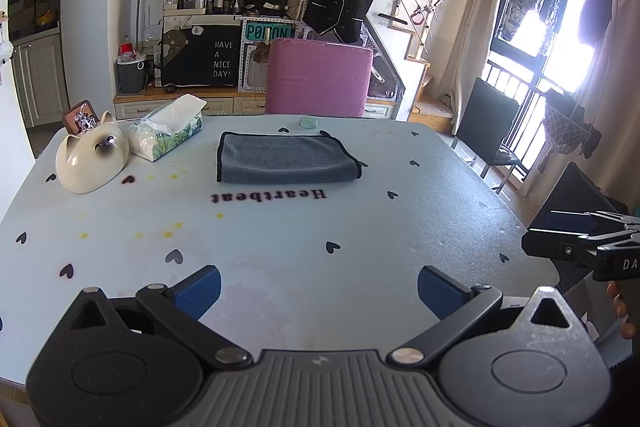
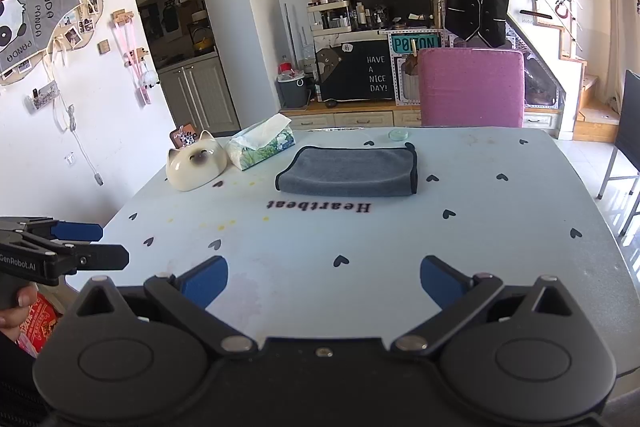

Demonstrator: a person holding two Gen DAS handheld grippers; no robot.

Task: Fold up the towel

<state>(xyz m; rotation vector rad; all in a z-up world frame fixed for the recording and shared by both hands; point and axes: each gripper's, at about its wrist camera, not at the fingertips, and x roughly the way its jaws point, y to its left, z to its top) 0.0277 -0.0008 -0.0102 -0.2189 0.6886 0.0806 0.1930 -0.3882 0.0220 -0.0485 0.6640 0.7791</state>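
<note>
A grey towel with black edging [image 1: 286,159] lies folded flat on the far half of the pale blue table [image 1: 320,227]; it also shows in the right wrist view [image 2: 352,171]. My left gripper [image 1: 318,287] is open and empty over the table's near edge, well short of the towel. My right gripper [image 2: 324,281] is open and empty, also at the near edge. Each gripper shows from the side in the other's view: the right gripper [image 1: 576,233] at the right, the left gripper [image 2: 96,241] at the left.
A cat-shaped ceramic bowl [image 1: 92,159] and a tissue pack [image 1: 168,133] sit at the table's far left. A small round glass dish [image 1: 309,122] lies behind the towel. A pink chair [image 1: 318,79] stands at the far edge, a black chair [image 1: 490,125] to the right.
</note>
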